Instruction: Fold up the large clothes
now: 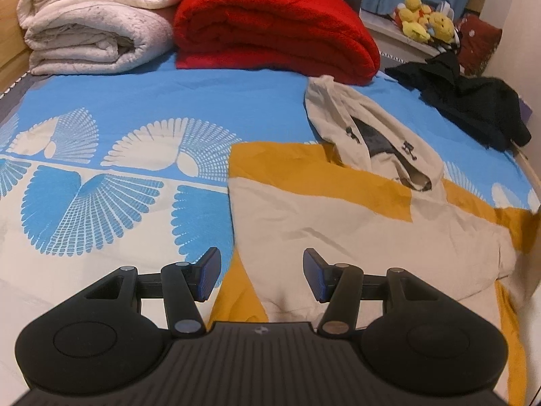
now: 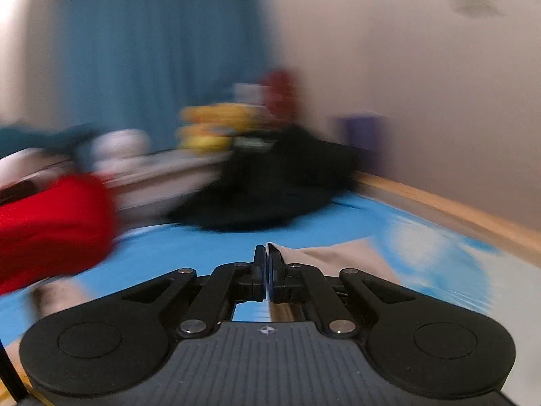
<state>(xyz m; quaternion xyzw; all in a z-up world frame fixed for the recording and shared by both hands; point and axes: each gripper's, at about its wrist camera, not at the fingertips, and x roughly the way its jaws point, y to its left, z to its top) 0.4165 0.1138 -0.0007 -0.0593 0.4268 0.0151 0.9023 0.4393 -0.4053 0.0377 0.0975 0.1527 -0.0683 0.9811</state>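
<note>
A beige and mustard hoodie (image 1: 338,216) lies spread on the blue patterned bed sheet (image 1: 135,101), its hood (image 1: 382,142) pointing toward the far side. My left gripper (image 1: 262,274) hovers over the hoodie's near left edge, open, with no cloth between its blue pads. The right wrist view is heavily motion-blurred. There my right gripper (image 2: 268,270) is shut, with a thin edge of beige hoodie cloth (image 2: 338,257) pinched between the fingertips and trailing off to the right above the sheet.
A folded red blanket (image 1: 270,23) and rolled white blankets (image 1: 91,23) sit at the far side of the bed. A black garment (image 1: 473,101) lies at the far right, near yellow plush toys (image 1: 426,20). A wooden bed rail (image 2: 456,209) runs along the wall.
</note>
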